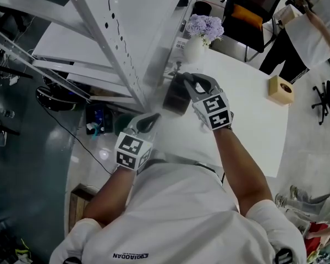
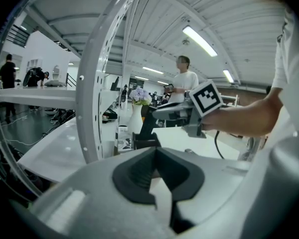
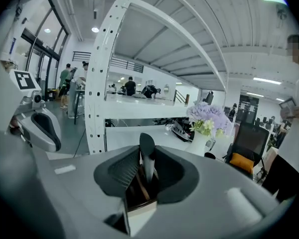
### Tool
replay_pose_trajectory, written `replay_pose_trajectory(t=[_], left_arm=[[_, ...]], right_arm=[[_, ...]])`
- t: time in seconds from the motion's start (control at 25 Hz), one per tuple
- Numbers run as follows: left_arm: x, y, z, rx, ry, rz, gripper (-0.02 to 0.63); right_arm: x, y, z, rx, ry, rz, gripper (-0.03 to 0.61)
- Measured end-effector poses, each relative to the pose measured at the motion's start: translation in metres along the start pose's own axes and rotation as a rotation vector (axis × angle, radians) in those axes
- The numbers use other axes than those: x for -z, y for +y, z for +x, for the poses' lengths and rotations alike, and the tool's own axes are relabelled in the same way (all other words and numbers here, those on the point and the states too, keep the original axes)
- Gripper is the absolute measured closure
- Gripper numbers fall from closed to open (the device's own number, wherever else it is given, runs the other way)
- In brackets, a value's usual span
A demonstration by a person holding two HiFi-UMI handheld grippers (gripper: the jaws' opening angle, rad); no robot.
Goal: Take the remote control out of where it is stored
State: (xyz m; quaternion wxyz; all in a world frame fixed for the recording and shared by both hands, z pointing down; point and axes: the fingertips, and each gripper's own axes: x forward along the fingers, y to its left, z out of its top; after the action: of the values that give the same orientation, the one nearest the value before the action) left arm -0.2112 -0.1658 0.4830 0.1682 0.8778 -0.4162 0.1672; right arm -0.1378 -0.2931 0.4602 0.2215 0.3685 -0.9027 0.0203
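The right claw [image 3: 146, 159] is pinching the upper end of the remote control [image 3: 147, 144], a slim dark bar that stands up between the ribbed pads. In the left gripper view the remote slants down from that claw, with its lower end inside the open top of a dark storage holder [image 2: 145, 142]. The holder stands on the white tabletop [image 1: 247, 120], close to the perforated upright of a white rack [image 2: 97, 83]. The left claw [image 2: 156, 153] hovers near the tabletop's near edge, apart from the holder, with its tips pressed together on nothing. Beyond the holder stands a white vase of purple flowers [image 1: 197, 43], and a wooden tissue box [image 1: 280, 89] sits well apart, towards the tabletop's far right edge.
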Motion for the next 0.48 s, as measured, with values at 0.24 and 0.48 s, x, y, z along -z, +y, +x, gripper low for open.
replay_pose_trajectory(t=[0.24, 0.48], left_arm=[[-0.005, -0.014, 0.005, 0.017, -0.006, 0.014, 0.612], [-0.01, -0.03, 0.015, 0.033, -0.014, 0.027, 0.612]], right_arm=[[-0.016, -0.005, -0.029, 0.011, -0.051, 0.013, 0.486], [-0.014, -0.014, -0.06, 0.025, -0.077, 0.041, 0.486]])
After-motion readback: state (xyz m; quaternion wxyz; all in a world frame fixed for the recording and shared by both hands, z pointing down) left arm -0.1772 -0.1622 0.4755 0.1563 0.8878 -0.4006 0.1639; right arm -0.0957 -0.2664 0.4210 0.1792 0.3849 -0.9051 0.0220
